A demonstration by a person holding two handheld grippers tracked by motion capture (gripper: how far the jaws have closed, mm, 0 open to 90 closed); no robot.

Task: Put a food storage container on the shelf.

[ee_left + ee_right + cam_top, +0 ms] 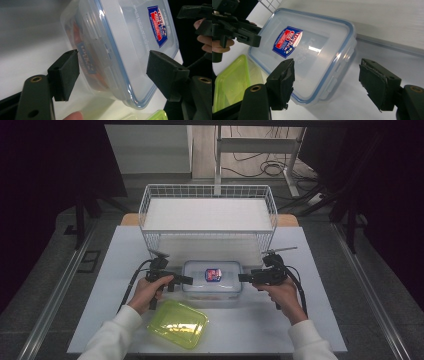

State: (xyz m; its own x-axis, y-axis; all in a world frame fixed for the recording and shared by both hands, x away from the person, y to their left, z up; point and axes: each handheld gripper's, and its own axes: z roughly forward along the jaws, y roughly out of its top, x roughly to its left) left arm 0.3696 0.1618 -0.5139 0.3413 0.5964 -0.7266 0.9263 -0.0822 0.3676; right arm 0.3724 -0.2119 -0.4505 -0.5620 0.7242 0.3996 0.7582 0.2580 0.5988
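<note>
The yellow-green container (177, 324) lies nearest, at the table's (320, 320) front edge, set aside. Behind it the clear lidded box (212, 279) sits mid-table before the wire basket (207, 212), approached from both ends, likely for a level two-handed lift. The left gripper (186, 280) stands wide, straddling the box's end without pressing; the right gripper (243, 277) stands equally wide, not gripping.

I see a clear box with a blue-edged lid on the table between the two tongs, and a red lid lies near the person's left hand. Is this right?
Not quite: the loose lid near the left hand is yellow-green, not red, as the high view shows. The rest holds: the clear box with its blue-edged lid sits on the table between the left tongs and the right tongs.
</note>
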